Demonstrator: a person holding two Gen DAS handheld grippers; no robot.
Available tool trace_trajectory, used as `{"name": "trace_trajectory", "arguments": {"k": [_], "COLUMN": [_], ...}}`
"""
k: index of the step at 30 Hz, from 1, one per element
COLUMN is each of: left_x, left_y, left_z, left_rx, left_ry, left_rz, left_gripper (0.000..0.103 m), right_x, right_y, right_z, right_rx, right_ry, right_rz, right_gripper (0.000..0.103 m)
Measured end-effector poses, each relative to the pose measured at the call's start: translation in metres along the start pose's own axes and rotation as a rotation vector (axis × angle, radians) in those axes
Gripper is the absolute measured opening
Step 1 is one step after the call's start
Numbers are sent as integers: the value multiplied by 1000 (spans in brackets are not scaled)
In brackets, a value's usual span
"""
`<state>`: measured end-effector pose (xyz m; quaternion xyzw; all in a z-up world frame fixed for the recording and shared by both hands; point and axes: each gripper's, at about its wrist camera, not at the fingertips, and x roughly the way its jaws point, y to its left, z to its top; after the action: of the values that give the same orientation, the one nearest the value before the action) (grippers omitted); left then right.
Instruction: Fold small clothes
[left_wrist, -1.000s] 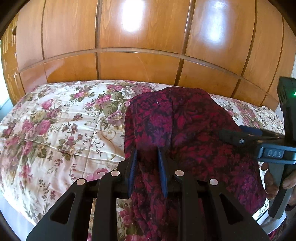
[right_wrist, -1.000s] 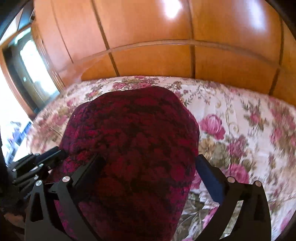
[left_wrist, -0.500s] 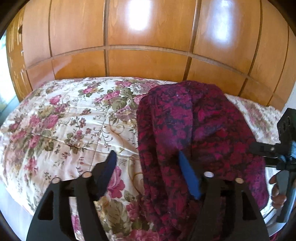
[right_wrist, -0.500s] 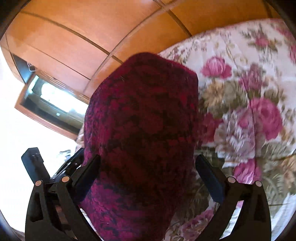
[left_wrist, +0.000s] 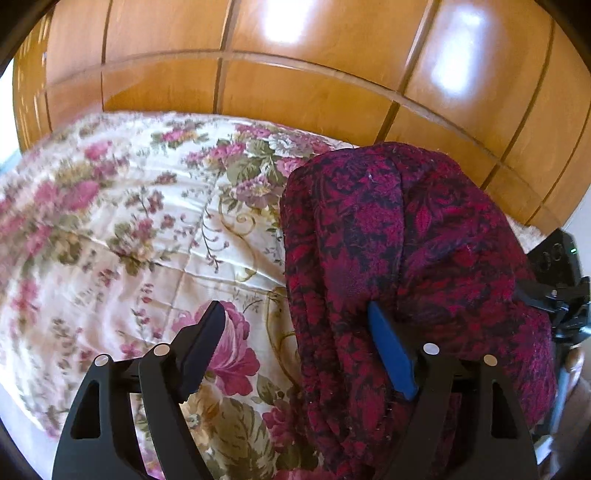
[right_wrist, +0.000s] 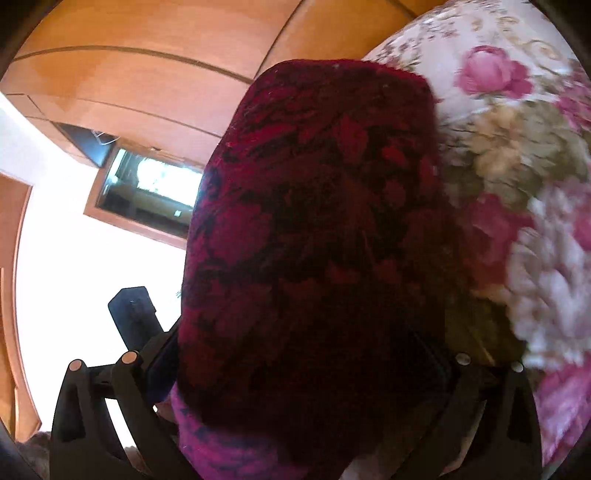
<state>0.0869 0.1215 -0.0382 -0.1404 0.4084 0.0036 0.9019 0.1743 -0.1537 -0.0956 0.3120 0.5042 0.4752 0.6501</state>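
Note:
A dark red and black patterned knit garment (left_wrist: 399, 236) lies bunched on the floral bedspread (left_wrist: 129, 229). My left gripper (left_wrist: 295, 328) is at its near left edge, jaws opening. The left finger (left_wrist: 205, 332) is over bare bedspread. The blue pad of the right finger (left_wrist: 388, 350) lies against the cloth, whose left edge sits between the two without being pinched. In the right wrist view the garment (right_wrist: 325, 206) fills the frame and drapes over my right gripper (right_wrist: 295, 350). Its fingers stand wide apart and are mostly hidden by cloth. Its black body (left_wrist: 554, 291) shows at the garment's right side.
A glossy wooden headboard or panelled wall (left_wrist: 295, 74) rises behind the bed. In the rolled right wrist view a wood-framed window (right_wrist: 147, 192) and bright white wall are on the left. The bedspread (right_wrist: 517, 147) stretches out to the right.
My left gripper let go of the garment's edge and its jaws spread wide while it sank. My right gripper rolled and dropped lower, the garment still lying over it.

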Motion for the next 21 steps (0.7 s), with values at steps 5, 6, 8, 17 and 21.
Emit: {"name": "trace_trajectory", "arguments": {"k": [5, 6, 8, 17, 21], "left_x": [13, 15, 15, 23, 42], "left_y": [34, 38, 33, -73, -179], "left_z": [-8, -11, -16, 28, 64], "left_rx": [-211, -245, -272, -95, 116], "left_ry": [52, 57, 48, 43, 46], "left_rz": [-251, -316, -418, -603, -626], "left_gripper": [77, 74, 68, 64, 63], "right_x": [6, 5, -4, -115, -199], "right_y": [7, 14, 30, 76, 56], "right_z": [10, 10, 6, -6, -9], "right_rx": [-13, -23, -59, -179, -134], "right_ry": [9, 0, -28, -271, -449], "right_rz": [-16, -23, -31, -99, -177], "right_gripper": [100, 97, 86, 80, 80]}}
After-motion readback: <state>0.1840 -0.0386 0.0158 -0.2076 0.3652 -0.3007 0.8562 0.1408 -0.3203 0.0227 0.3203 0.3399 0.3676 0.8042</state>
